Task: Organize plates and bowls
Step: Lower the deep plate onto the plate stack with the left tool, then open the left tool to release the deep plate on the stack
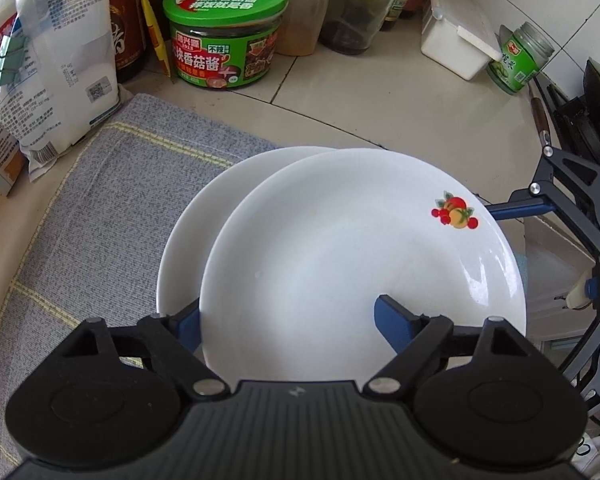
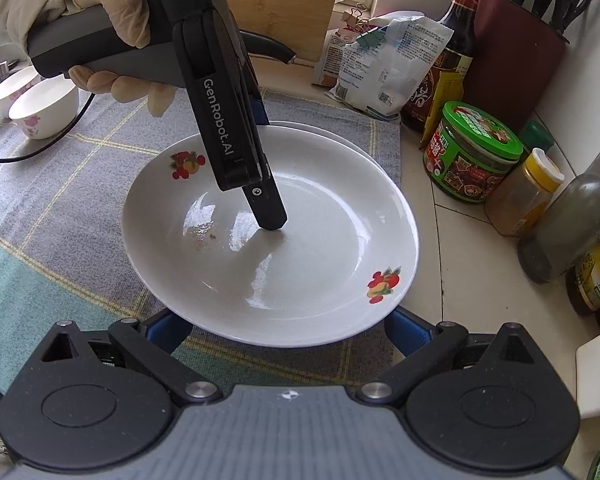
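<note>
Two white plates sat stacked at frame centre, the top plate [image 1: 360, 264] offset over the lower plate [image 1: 188, 236]. Left tool [image 1: 288, 320] gripped the top plate's near rim, one finger [image 1: 396, 328] inside the glossy well, the other beneath. Right tool [image 2: 288, 330] stood wide, fingers flanking the same plate's near edge from below; contact unclear. Both rested on a grey checked woven cloth [image 1: 100, 208] over the tiled counter [image 1: 380, 108]. Two floral bowls [image 2: 40, 108] sat upper left in the right view; green-lidded jar [image 1: 224, 28] at top.
</note>
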Motion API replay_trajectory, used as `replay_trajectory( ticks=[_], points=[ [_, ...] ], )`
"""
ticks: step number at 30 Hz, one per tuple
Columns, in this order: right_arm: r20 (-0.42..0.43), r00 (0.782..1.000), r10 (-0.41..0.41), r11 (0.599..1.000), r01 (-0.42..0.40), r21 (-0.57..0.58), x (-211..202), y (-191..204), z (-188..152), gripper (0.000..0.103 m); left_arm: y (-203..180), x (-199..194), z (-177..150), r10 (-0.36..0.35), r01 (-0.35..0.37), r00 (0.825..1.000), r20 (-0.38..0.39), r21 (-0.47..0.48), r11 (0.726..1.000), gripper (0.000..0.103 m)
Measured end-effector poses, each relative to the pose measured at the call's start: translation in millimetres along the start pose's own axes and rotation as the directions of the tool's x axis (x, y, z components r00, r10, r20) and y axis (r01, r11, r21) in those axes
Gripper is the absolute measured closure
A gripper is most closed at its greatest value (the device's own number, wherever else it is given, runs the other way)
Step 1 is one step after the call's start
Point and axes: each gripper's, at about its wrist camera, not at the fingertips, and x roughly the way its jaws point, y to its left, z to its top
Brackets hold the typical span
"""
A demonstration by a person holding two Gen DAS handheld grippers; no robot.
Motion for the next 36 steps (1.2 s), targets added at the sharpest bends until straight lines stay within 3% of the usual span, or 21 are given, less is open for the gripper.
replay_trajectory(
  ticks=[8,14,27,36],
  points=[
    [0.012,1.000,0.000,1.000,-0.001,0.001,-4,-1,-2,0.000,-2,-1,-1,0.013,-0.013,0.999,-0.033,-0.009,1.000,0.014],
    [0.024,1.000,-0.004,1.000,0.005,-0.010,-7,2,-3,0.000,7,-3,-2,-0.032,0.028,0.999,-0.044,-0.086,0.996,0.013],
    [0.044,0.999,0.014,1.000,-0.013,-0.027,-10,6,0,0.000,6,-10,-5,-0.030,0.025,0.998,-0.049,-0.095,0.995,0.013],
    [0.017,1.000,0.020,0.999,-0.021,0.035,-6,0,-2,0.000,10,-15,-9,-0.055,0.050,0.998,-0.043,-0.109,0.993,0.013]
  ],
)
